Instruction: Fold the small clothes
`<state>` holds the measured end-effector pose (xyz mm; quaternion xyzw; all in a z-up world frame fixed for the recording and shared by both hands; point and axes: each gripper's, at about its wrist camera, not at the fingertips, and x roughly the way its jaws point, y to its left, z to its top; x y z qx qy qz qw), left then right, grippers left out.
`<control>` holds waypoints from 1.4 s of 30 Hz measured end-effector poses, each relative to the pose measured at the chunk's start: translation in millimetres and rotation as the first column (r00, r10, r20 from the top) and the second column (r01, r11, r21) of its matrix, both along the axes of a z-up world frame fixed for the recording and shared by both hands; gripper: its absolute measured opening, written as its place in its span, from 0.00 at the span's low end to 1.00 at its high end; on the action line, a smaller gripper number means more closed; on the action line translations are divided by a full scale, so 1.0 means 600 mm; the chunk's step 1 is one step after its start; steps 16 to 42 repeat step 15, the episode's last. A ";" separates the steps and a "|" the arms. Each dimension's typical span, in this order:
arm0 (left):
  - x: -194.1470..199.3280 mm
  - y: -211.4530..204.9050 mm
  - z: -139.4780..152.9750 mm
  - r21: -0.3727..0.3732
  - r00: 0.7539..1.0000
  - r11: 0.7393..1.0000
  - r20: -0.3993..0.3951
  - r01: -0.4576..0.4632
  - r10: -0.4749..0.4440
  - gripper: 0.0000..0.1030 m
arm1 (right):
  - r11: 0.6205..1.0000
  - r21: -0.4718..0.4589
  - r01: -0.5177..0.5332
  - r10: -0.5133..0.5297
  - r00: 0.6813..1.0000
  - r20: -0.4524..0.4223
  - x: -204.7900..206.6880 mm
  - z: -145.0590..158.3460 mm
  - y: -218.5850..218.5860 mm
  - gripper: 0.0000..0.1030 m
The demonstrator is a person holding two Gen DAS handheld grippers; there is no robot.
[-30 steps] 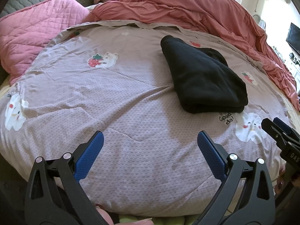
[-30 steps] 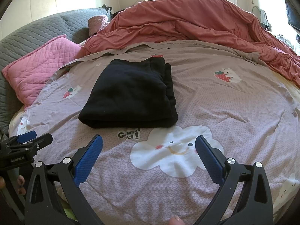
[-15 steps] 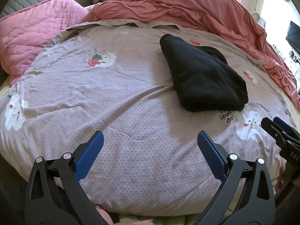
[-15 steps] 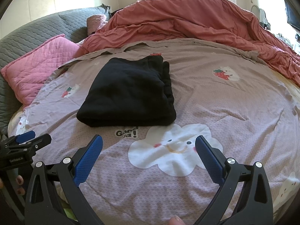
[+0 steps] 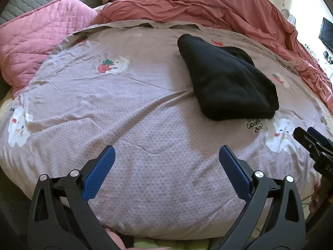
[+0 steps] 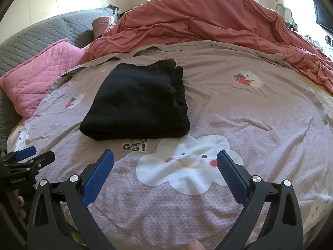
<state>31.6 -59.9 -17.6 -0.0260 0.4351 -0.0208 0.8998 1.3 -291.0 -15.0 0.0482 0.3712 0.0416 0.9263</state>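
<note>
Both jaws spread, gripping nothing.
Left gripper (image 5: 166, 164) and right gripper (image 6: 165, 162) hover over the lilac printed bedspread (image 6: 260, 125); the folded black garment (image 6: 137, 104) lies ahead, apart from both, cloud print (image 6: 189, 164) near it.

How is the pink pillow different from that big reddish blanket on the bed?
The pink pillow is quilted in a diamond pattern; the reddish blanket is smooth cloth, heaped in wrinkles. The pillow is paler pink and lies at the bed's left edge against the grey headboard; the blanket is darker and much bigger, spanning the far side. Both lie beyond the folded black garment.
</note>
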 end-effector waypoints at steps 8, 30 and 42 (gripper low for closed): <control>0.010 0.029 -0.007 -0.066 0.999 0.997 -0.010 -0.047 0.046 0.91 | 0.999 0.004 0.044 -0.044 0.999 -0.014 0.009 -0.014 -0.026 0.95; 0.088 0.202 -0.024 -0.075 0.950 0.949 -0.099 -0.305 0.297 0.91 | 0.968 -0.015 0.251 -0.251 0.968 0.007 0.055 -0.017 -0.156 0.95; 0.088 0.202 -0.024 -0.075 0.950 0.949 -0.099 -0.305 0.297 0.91 | 0.968 -0.015 0.251 -0.251 0.968 0.007 0.055 -0.017 -0.156 0.95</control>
